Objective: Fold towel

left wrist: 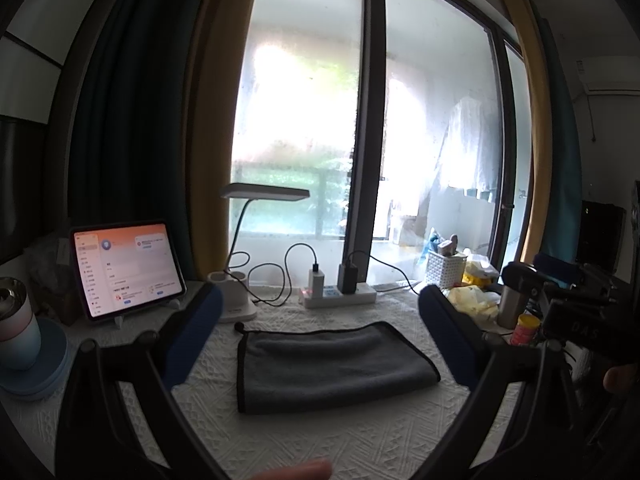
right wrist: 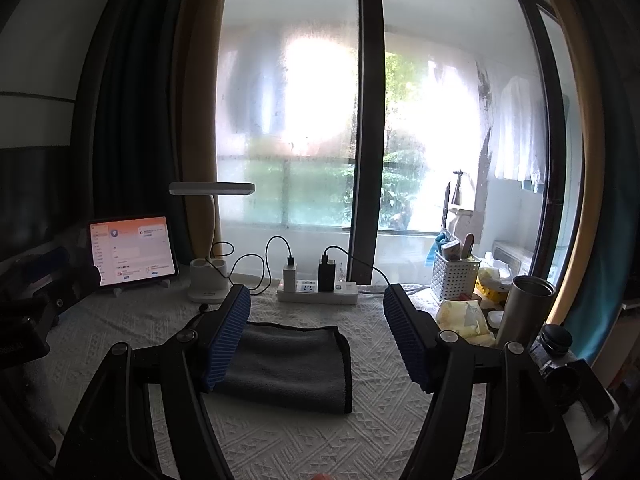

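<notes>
A dark grey towel [left wrist: 328, 364] with a black hem lies folded flat on the white textured tablecloth [left wrist: 280, 440]; it also shows in the right wrist view [right wrist: 288, 364]. My left gripper [left wrist: 320, 320] is open and empty, held above the cloth with the towel between and beyond its blue-padded fingers. My right gripper [right wrist: 316, 336] is open and empty, its left blue pad [right wrist: 226, 340] over the towel's left part. The right gripper body shows at the right edge of the left wrist view.
A lit tablet [left wrist: 126, 270] on a stand, a tumbler [left wrist: 16, 324] on a blue coaster, a desk lamp [left wrist: 256, 200], a power strip [left wrist: 340, 296] with chargers and cables, a white basket [right wrist: 456, 272], a steel cup [right wrist: 524, 308] and yellow packets [right wrist: 464, 320] ring the table.
</notes>
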Demonstrator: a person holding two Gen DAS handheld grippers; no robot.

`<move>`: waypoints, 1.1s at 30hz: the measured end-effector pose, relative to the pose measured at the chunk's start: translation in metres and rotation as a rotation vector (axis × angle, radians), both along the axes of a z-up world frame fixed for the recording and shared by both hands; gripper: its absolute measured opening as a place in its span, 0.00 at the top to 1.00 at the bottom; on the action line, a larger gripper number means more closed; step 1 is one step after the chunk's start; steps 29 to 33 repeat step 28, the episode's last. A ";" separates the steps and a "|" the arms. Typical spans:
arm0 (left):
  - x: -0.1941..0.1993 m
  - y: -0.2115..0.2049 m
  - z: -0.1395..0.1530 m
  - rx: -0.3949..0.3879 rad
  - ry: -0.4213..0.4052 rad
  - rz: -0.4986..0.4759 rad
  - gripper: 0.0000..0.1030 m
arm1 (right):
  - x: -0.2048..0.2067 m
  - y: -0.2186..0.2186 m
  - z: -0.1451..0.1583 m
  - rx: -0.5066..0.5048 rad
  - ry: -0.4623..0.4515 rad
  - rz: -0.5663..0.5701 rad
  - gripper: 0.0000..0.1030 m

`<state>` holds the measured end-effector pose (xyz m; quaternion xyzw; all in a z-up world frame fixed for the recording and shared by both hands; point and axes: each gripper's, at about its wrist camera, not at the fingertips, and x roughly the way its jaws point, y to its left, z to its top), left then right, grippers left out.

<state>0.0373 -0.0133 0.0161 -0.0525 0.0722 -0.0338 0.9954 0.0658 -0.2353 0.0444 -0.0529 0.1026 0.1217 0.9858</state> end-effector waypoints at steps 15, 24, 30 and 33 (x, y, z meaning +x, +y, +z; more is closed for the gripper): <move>-0.001 0.001 0.000 0.003 0.003 0.005 0.04 | -0.001 0.003 -0.002 0.007 0.005 0.006 0.30; -0.002 0.003 0.000 -0.005 0.006 0.017 0.04 | -0.001 0.004 -0.003 0.007 0.006 0.006 0.30; 0.003 0.005 -0.002 0.011 0.012 0.027 0.04 | 0.000 0.005 -0.004 0.003 0.009 0.006 0.30; 0.003 0.005 -0.002 0.011 0.012 0.027 0.04 | 0.000 0.005 -0.004 0.003 0.009 0.006 0.30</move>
